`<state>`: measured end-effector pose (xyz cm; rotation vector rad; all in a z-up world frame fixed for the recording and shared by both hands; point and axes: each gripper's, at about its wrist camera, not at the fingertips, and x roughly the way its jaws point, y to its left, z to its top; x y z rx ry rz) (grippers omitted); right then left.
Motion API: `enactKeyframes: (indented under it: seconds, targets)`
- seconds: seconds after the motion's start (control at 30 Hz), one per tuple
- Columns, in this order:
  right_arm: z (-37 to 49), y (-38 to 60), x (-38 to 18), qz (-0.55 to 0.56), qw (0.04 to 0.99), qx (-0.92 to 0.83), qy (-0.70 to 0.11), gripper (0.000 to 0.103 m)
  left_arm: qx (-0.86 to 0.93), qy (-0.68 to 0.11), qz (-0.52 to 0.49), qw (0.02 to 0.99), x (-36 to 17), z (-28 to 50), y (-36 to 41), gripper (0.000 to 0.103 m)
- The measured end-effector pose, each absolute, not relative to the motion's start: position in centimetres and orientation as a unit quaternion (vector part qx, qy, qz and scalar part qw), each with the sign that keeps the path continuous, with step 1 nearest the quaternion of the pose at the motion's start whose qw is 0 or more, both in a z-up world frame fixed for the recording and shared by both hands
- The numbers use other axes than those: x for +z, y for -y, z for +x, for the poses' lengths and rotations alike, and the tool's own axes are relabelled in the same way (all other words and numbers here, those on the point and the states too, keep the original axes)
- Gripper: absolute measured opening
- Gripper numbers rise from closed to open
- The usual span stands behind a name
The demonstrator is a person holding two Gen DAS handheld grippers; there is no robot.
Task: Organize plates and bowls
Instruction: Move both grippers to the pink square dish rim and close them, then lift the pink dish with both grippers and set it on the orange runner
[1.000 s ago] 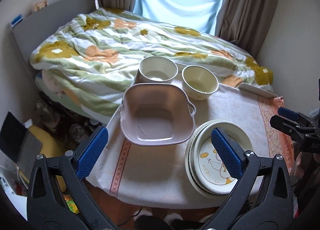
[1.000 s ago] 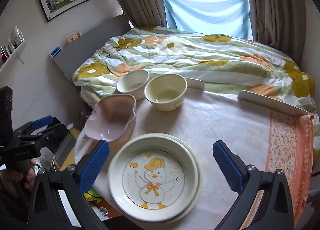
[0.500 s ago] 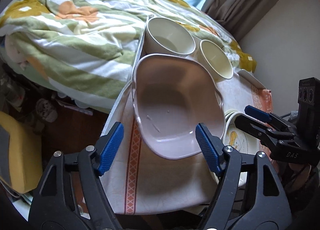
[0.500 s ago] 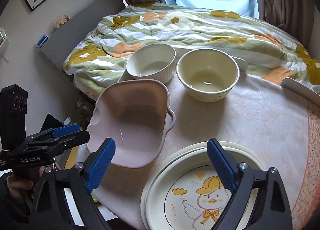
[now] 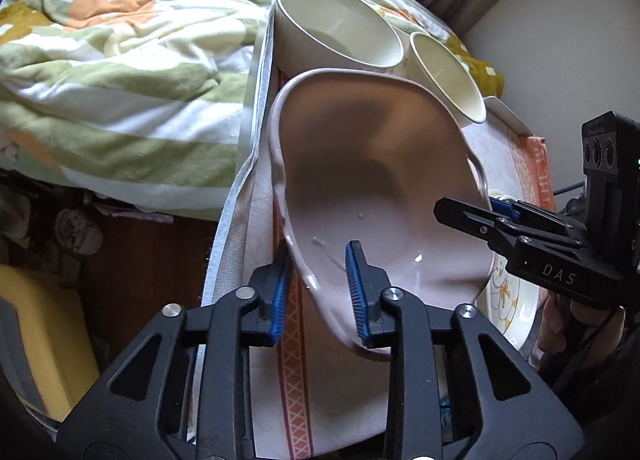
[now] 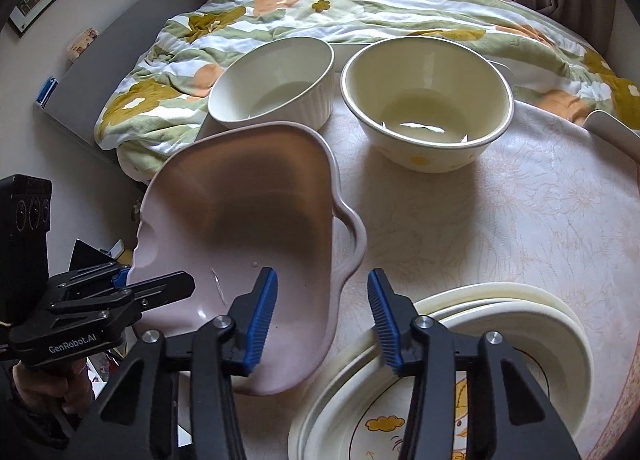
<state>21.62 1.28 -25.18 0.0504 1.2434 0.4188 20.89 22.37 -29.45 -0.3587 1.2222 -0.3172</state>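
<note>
Left wrist view: the left gripper (image 5: 318, 292) had dropped right onto the pink dish (image 5: 376, 188) and its jaws had just been closing; they sat narrow, straddling the near rim, though I couldn't tell if the pads were pressing. So a two-handed lift looked close.

Right wrist view: the right gripper (image 6: 322, 316) had also just been closing, jaws either side of the dish's handled edge, with gaps showing. The plate stack (image 6: 500, 340) sat just beside it, and the ribbed bowl (image 6: 276, 84) and cream bowl (image 6: 428, 104) crowded behind.

Soft window daylight, fisheye-warped edges (corners perhaps blurred).
</note>
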Motion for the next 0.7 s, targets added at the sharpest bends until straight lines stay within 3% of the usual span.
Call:
enactKeyframes:
  seconds: [0.13, 0.43, 0.7]
  targets:
    - [22.1, -1.6, -25.8, 0.026, 0.788, 0.195, -0.584, 0.016, -0.143, -0.571, -0.158, 0.793, -29.6, 21.4, -22.5, 0.013]
    - [21.4, -1.7, -24.9, 0.025, 0.799, 0.191, -0.569, 0.014, -0.130, -0.562, -0.130, 0.807, -27.7, 21.6, -22.0, 0.013]
    - [19.6, 1.7, -20.2, 0.052, 0.825, 0.186, -0.531, 0.014, -0.138, -0.526, -0.090, 0.834, -21.4, 20.7, -18.5, 0.013]
